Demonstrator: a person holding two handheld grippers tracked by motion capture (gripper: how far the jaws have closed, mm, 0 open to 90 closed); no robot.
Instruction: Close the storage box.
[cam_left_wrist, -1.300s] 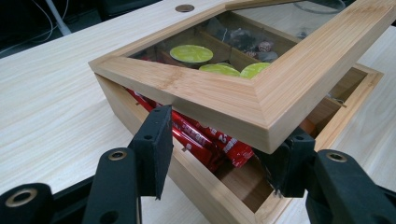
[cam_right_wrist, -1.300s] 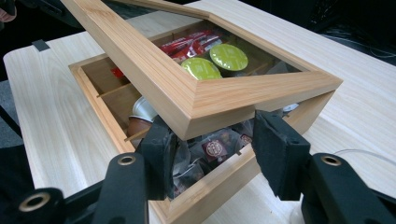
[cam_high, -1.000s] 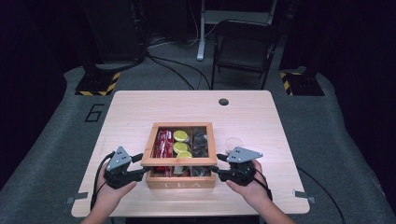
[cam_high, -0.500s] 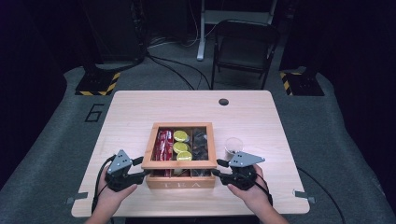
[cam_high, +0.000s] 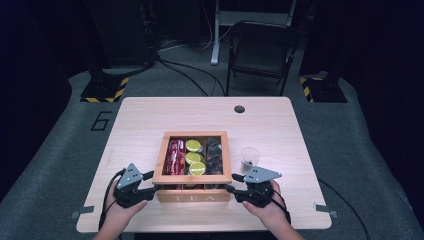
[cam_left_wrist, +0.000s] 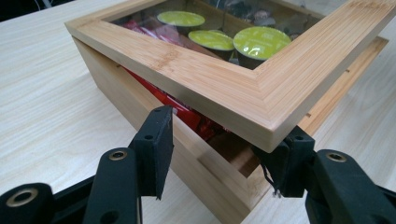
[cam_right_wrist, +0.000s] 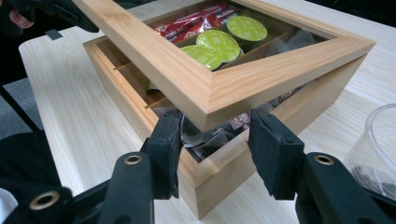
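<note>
Lifting the glass-windowed lid (cam_left_wrist: 219, 79) off the tea box (cam_high: 192, 192)

Left gripper (cam_left_wrist: 224, 154) and right gripper (cam_right_wrist: 215, 140) have fingers spread wide under the raised front corners at the tabletop's (cam_high: 150, 115) near edge, apparently only propping it; uneven lifting could let it slip shut.

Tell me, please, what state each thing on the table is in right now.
Tea box: upright on the table, partly open.
Lid: front edge raised off the box, tilted, a gap beneath.
Green capsules: inside, seen through the lid's window.
Red packets: inside, lying flat.
Clear cup: upright beside the box.
Left gripper: open, at the lid's corner.
Right gripper: open, astride the other front corner.
</note>
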